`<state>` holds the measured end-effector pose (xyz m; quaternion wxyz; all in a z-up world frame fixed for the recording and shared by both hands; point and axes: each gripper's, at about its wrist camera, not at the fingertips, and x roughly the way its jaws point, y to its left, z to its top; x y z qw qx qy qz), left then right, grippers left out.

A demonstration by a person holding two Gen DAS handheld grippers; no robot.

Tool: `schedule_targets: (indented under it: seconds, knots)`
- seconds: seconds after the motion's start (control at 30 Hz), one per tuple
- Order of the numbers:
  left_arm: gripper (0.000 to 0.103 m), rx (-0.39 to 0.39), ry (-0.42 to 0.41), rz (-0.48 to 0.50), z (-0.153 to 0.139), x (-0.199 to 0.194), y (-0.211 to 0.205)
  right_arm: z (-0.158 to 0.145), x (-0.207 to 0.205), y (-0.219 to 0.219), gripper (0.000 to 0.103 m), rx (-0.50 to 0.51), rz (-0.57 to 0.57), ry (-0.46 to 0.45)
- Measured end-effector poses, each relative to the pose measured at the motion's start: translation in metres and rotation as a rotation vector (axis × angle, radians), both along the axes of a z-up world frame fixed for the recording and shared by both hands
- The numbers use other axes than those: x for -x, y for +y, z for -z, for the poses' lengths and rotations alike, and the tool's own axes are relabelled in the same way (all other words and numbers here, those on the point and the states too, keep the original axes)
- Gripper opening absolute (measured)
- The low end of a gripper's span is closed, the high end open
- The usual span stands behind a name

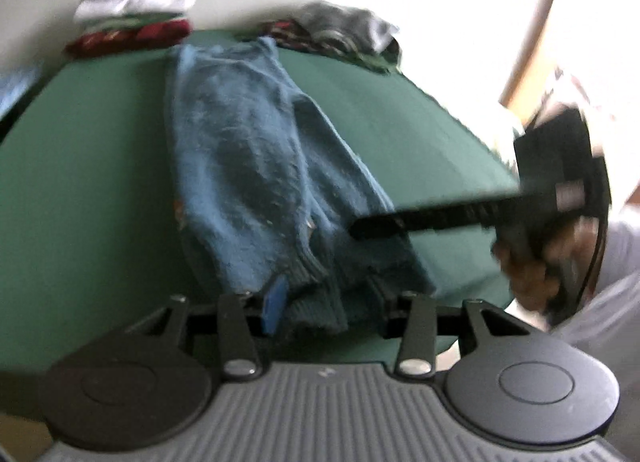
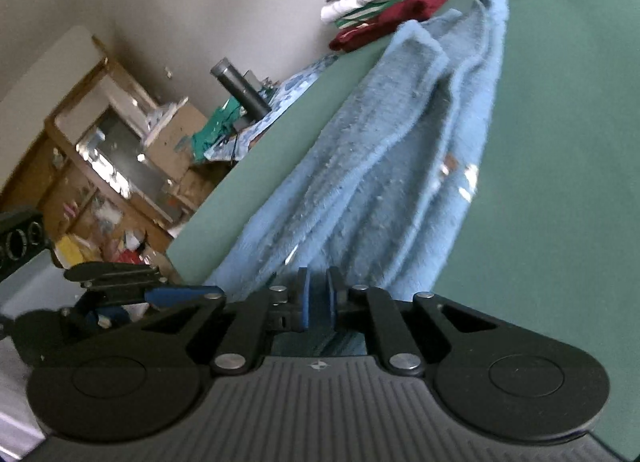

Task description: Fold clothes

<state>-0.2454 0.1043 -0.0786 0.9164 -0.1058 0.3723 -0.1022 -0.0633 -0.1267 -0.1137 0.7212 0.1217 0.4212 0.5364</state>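
My right gripper (image 2: 319, 294) is clenched on the sweater (image 2: 360, 166) hem; my left gripper (image 1: 328, 302) stands released around its ribbed edge. It lies lengthwise on the green table (image 2: 560, 182). Soft, floppy knit, so grip the ribbed hem.

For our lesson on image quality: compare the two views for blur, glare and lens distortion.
Left wrist view: motion-blurred throughout, blown-out glare at the upper right, green table bulging. Right wrist view: sharper, evenly lit, the blue sweater crisp, table edge curved by the fisheye.
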Motion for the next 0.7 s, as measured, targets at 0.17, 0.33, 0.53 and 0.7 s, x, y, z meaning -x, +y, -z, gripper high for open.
schedule_targets:
  seconds: [0.17, 0.33, 0.53, 0.7]
  knots:
    - [0.055, -0.003, 0.016, -0.137, -0.003, -0.004, 0.037, -0.010, 0.004, -0.021, 0.012, 0.033, 0.018, 0.029]
    - [0.055, 0.031, 0.114, -0.112, 0.015, -0.019, 0.051, -0.017, 0.004, -0.049, 0.026, 0.105, 0.089, 0.048]
    - [0.061, 0.115, 0.163, -0.095, 0.027, -0.025, 0.052, 0.000, -0.008, -0.054, 0.030, 0.074, 0.099, 0.240]
    - [0.077, 0.262, 0.187, -0.102, 0.033, -0.029, 0.065, 0.004, -0.010, -0.043, 0.036, 0.047, 0.073, 0.300]
